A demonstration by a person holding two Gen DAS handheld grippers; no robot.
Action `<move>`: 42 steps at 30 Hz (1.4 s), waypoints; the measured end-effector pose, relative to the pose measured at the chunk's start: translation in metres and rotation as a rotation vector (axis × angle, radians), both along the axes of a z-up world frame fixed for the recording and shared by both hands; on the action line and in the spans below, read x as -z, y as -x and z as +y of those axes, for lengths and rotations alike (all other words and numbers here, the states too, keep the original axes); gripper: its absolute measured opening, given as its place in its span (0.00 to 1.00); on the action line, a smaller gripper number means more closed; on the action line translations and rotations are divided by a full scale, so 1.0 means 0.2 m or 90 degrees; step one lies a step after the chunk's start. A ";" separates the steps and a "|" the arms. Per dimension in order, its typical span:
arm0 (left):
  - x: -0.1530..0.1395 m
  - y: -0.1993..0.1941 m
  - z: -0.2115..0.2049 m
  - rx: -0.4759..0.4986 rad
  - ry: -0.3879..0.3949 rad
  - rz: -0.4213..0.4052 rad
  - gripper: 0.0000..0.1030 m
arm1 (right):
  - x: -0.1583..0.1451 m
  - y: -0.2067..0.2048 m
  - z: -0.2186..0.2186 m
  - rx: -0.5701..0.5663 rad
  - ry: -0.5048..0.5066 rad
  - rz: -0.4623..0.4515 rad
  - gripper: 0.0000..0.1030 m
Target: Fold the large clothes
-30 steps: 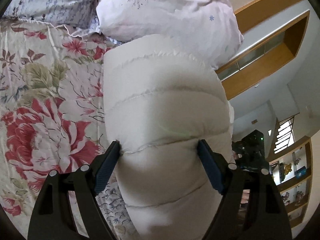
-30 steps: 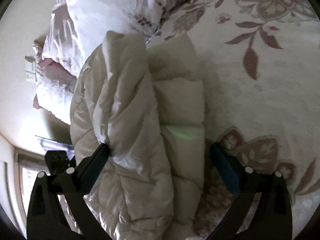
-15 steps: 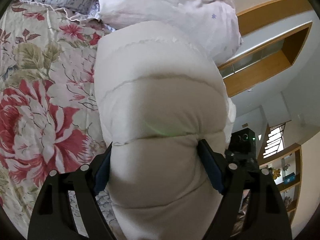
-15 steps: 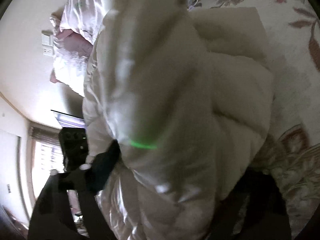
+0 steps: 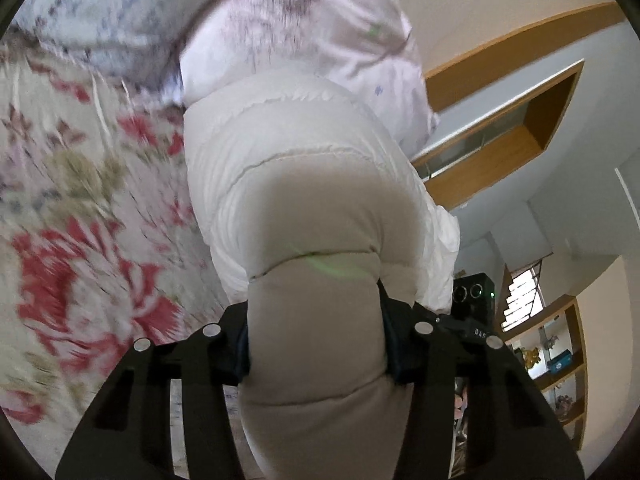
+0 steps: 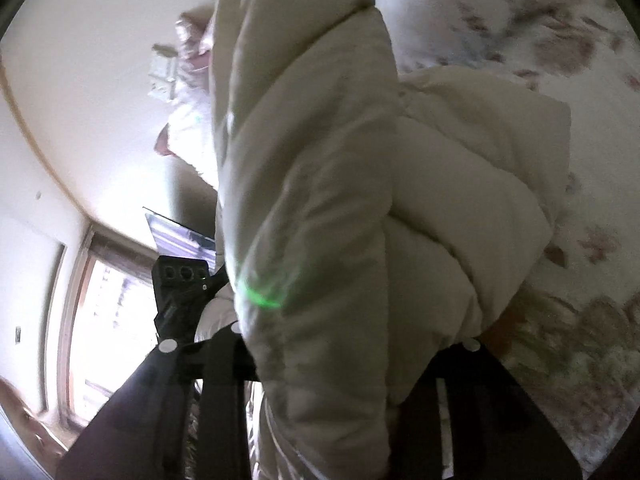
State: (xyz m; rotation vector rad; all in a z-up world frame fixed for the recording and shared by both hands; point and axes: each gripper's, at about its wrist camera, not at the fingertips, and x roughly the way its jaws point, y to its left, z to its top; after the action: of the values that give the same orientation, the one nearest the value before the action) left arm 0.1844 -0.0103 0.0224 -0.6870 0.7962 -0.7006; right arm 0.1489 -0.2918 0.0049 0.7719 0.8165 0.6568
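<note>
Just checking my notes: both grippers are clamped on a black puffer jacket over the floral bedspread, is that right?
Not quite. The puffer jacket is white, not black, as the left wrist view shows. The rest stands: the left gripper and the right gripper both clamp it over the floral bedspread.

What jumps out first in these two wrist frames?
The white puffer jacket dominates both views: a quilted bulk fills the middle of the frame, pinched between the jaws of the left gripper. In the right wrist view it drapes over the right gripper, hiding the jaws. Next is the floral bedspread, with big red blooms to the jacket's left, and a pale pink pillow behind it.
</note>
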 end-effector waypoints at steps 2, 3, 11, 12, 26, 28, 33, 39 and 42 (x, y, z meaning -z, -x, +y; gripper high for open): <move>-0.04 0.01 0.07 -0.018 -0.004 -0.014 0.49 | -0.04 -0.05 0.09 -0.014 0.003 -0.015 0.29; -0.05 0.02 0.11 -0.030 -0.009 -0.020 0.49 | -0.05 -0.09 0.15 -0.021 0.005 -0.021 0.29; -0.04 0.02 0.42 -0.111 -0.062 -0.016 0.49 | 0.02 -0.33 0.50 -0.064 0.026 -0.007 0.29; -0.02 0.01 0.46 -0.119 -0.071 -0.010 0.49 | 0.03 -0.35 0.53 -0.064 0.032 -0.006 0.29; 0.13 -0.15 0.47 -0.154 -0.210 0.045 0.62 | 0.16 -0.53 0.69 0.052 0.167 0.084 0.77; 0.10 -0.14 0.45 -0.157 -0.226 0.036 0.63 | 0.11 -0.52 0.68 0.070 0.186 0.076 0.77; -0.06 0.01 0.43 -0.204 -0.317 -0.053 0.63 | -0.15 -0.45 0.57 0.212 0.238 -0.014 0.78; -0.17 0.28 0.27 -0.179 -0.397 -0.158 0.63 | -0.25 -0.66 0.64 0.204 0.227 -0.022 0.64; -0.16 0.35 0.16 -0.156 -0.446 -0.181 0.63 | -0.15 -0.68 0.60 0.179 0.239 -0.009 0.22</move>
State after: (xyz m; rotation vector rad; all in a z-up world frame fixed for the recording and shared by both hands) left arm 0.1139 0.0218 0.0545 -0.0410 0.6214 -0.2506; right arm 0.2857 -0.1708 0.0356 0.5243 0.7721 0.2455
